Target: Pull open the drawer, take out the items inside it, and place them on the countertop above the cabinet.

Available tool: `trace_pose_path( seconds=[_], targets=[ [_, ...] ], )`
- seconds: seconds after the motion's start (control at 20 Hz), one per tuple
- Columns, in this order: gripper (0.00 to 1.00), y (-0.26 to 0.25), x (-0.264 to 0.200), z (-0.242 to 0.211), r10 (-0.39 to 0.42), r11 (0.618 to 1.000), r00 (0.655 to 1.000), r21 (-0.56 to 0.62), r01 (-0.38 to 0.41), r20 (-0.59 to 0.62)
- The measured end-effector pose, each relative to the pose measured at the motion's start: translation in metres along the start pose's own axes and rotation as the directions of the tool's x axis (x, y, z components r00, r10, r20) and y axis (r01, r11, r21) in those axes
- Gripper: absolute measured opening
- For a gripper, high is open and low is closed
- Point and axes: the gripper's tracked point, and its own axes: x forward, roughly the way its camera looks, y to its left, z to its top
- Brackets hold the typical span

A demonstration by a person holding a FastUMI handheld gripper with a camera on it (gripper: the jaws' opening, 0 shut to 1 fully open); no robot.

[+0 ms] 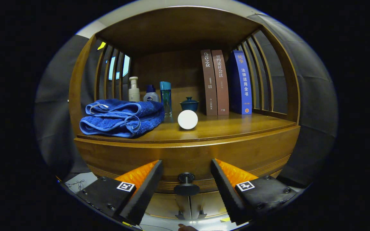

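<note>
A wooden cabinet fills the scene, its countertop (236, 123) lying under a curved hood. Below the top runs the drawer front (188, 157), with a dark round knob (186, 184) low in the middle. My gripper (186, 166) is open, one finger on each side of the knob, not touching it. The knob sits between the fingertips and slightly lower. On the countertop lie a folded blue towel (122, 117) and a white round object (187, 119) near the front edge. The drawer's inside is hidden.
At the back of the countertop stand a cream pump bottle (134, 89), a small dark-capped bottle (151, 94), a tall blue bottle (166, 98), a teal lidded cup (189, 104) and three upright books (226, 83). Slatted wooden sides close in both ends.
</note>
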Motion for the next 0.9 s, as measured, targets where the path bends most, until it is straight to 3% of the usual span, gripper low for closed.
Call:
trace_pose_path(
  seconds=[0.5, 0.9],
  targets=[
    [1.0, 0.006, -0.038, 0.032, 0.04, 0.999, 0.999, -0.026, -0.04, 0.027],
    [0.99, 0.02, -0.103, 0.115, 0.065, 0.995, 0.993, -0.076, -0.057, 0.095]
  ],
)
